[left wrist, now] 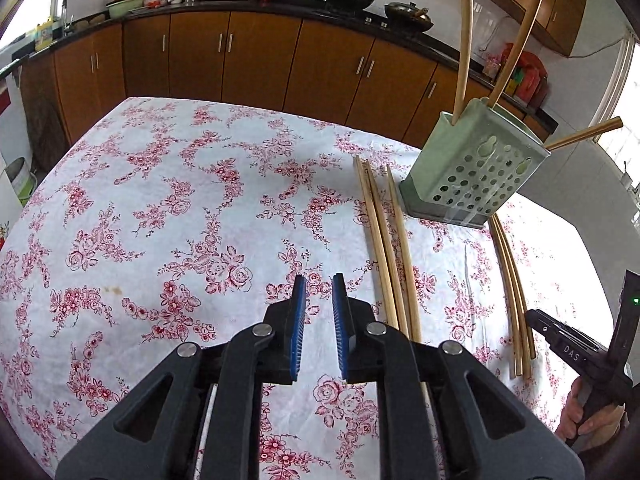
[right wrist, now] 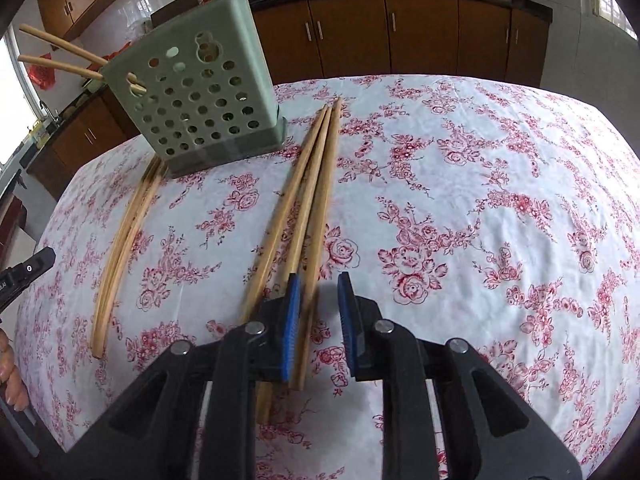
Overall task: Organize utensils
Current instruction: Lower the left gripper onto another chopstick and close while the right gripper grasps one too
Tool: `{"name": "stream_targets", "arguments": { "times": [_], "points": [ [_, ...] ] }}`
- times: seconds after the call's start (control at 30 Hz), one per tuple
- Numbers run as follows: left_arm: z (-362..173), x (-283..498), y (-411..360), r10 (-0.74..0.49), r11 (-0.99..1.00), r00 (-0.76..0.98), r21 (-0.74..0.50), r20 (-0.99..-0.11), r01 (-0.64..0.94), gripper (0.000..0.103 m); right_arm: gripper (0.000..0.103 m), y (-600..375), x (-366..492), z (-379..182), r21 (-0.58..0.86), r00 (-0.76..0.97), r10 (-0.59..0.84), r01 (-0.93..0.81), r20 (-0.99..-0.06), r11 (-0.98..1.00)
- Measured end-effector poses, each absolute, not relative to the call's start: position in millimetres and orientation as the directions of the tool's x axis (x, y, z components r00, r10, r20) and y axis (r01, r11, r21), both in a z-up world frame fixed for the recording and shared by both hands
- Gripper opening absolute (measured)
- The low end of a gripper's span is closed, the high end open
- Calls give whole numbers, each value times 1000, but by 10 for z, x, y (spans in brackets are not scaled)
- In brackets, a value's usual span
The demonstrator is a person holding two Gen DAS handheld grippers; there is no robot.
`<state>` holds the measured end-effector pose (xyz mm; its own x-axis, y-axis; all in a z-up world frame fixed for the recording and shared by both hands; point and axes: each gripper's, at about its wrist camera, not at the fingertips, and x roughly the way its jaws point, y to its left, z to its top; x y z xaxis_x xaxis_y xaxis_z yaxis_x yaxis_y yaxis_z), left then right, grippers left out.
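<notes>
On the floral counter [right wrist: 480,200], right tongs [right wrist: 318,308] hang apart over the near ends of three chopsticks [right wrist: 308,200], one stick between the pads, ungripped. Left tongs [left wrist: 319,308] are apart, empty. Step in hand: picking up. Next: close, lift, drop into the holder [right wrist: 200,104], which holds about four. Another bundle [right wrist: 124,232], two or three, lies beside it.

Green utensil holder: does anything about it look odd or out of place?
Yes. Some chopsticks stick out sideways through the green utensil holder wall rather than standing upright. Two loose chopstick groups lie on the tablecloth beside it.
</notes>
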<state>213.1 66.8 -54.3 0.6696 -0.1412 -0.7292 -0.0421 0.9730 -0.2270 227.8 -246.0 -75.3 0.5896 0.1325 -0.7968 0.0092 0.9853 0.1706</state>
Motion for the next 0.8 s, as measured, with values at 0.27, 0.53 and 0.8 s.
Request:
{"name": "stream_targets", "arguments": {
  "times": [0.27,0.53,0.8],
  "points": [
    [-565,2194,579,-173,970,654,-241,-736,-15,18,13,-2344,2286,-775,81,608,71,-11,-790,997],
    [-645,2230,406,-220,968,625,-249,-749,43,17,8,-2645,2369,-806,44,615,-45,129,-787,991],
    [-757,2306,156,-242,969,592,-225,-768,104,17,8,-2886,2362,-829,64,613,-62,183,-788,981]
  ]
}}
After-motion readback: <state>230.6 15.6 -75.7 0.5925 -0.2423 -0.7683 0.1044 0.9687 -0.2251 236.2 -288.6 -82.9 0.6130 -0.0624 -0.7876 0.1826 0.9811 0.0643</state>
